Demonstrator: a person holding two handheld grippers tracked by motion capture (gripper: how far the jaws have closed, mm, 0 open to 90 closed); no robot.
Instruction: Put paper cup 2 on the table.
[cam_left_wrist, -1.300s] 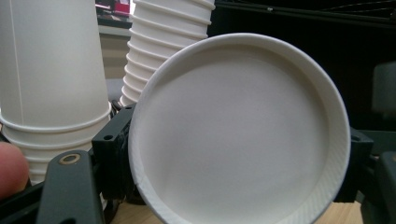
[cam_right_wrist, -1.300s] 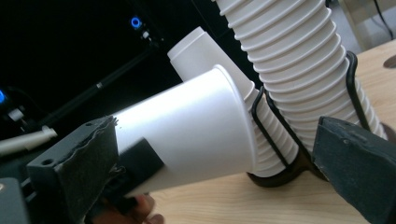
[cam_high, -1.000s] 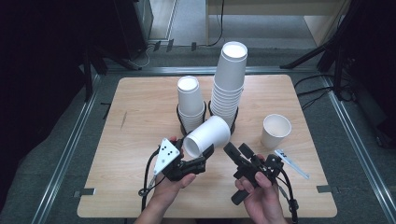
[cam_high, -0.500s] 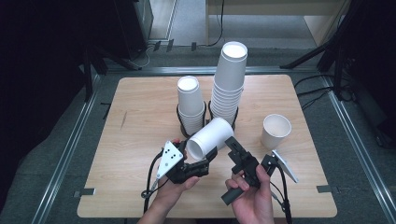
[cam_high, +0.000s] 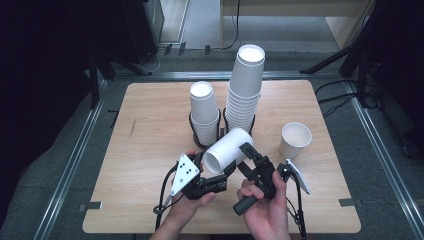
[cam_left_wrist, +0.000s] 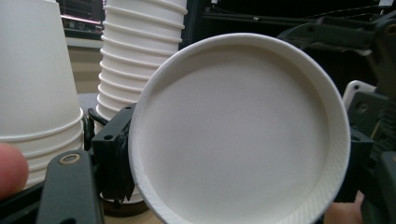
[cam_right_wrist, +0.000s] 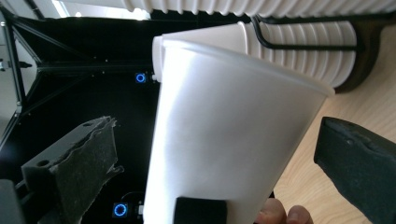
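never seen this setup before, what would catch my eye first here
First, the white paper cup held on its side above the near middle of the table, its rim pinched by the left hand-held gripper, with the right hand-held gripper open around its body. Behind it rise a tall cup stack and a shorter stack in black holders, and a single upright cup stands at the right.
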